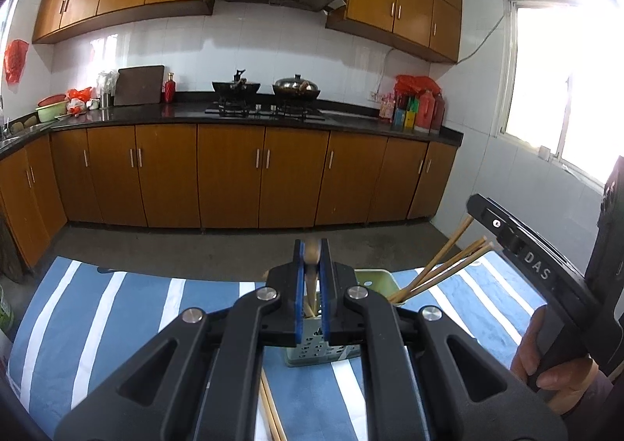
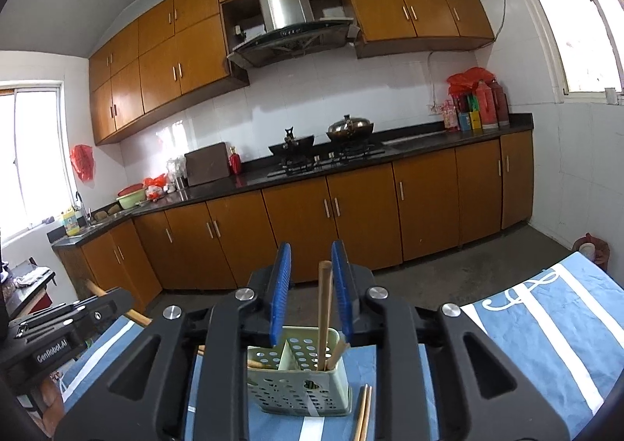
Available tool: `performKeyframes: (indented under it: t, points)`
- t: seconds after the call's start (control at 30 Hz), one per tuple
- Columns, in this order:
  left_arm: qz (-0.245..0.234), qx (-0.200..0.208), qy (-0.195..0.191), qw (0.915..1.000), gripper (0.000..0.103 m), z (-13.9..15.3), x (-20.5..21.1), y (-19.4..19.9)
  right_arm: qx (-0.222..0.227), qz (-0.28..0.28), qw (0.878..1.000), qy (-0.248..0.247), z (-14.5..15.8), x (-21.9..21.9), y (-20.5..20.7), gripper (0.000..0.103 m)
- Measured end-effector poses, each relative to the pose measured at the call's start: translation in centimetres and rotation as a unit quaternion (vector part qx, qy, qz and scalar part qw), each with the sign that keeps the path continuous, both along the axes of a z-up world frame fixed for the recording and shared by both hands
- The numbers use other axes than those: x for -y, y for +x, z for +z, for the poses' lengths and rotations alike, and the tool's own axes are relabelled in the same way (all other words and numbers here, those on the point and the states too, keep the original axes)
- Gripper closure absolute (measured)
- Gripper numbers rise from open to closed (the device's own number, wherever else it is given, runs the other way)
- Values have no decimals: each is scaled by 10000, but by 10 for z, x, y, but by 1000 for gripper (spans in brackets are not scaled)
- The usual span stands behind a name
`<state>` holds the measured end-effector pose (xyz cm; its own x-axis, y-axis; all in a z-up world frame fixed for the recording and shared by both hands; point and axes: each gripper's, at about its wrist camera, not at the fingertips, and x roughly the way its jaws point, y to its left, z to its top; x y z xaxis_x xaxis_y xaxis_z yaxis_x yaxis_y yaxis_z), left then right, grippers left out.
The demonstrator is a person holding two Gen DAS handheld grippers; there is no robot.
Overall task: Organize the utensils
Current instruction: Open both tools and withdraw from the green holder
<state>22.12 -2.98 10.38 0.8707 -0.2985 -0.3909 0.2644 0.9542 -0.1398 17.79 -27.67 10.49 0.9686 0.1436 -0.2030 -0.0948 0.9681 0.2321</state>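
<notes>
striped cloth (image 2: 546, 324) | left tool (image 1: 312, 257) pinching chopstick (image 1: 311, 265) | right tool (image 2: 312, 285) spread above holder (image 2: 300, 382)

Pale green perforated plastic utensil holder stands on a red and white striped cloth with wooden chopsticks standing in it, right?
No: the cloth is blue and white striped, not red, as the right wrist view shows. The pale green perforated plastic utensil holder does stand on it, wooden chopsticks inside.

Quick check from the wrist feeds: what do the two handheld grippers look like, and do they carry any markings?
Both are matte black linkage frames with silver round pivot bolts and ribbed blue finger pads. The left gripper shows "GenRobot.AI" on its side in the right wrist view; the right gripper shows "DAS" in the left wrist view. No cables or sleeves visible.
</notes>
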Motion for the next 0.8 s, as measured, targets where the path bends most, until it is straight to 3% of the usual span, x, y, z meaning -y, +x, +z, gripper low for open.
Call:
performKeyframes:
  t: [0.27, 0.33, 0.5, 0.63, 0.8]
  points:
    - [134, 192, -277, 9993, 93, 10, -29, -37, 72, -129, 9999, -52, 5, 17, -48, 76]
    - [205, 193, -260, 9993, 88, 6, -37, -48, -26, -183, 9998, -90, -1, 22, -55, 75]
    - [380, -206, 100, 9990, 82, -34, -46, -60, -884, -270, 9955, -191, -52, 31, -58, 74]
    - [441, -935, 349, 9940, 82, -89, -47, -54, -2135, 31, 9769, -90, -118, 26, -38, 74]
    - [432, -1653, 254, 9850, 82, -139, -50, -53, -2989, 360, 9536, 33, -173, 6, -24, 79]
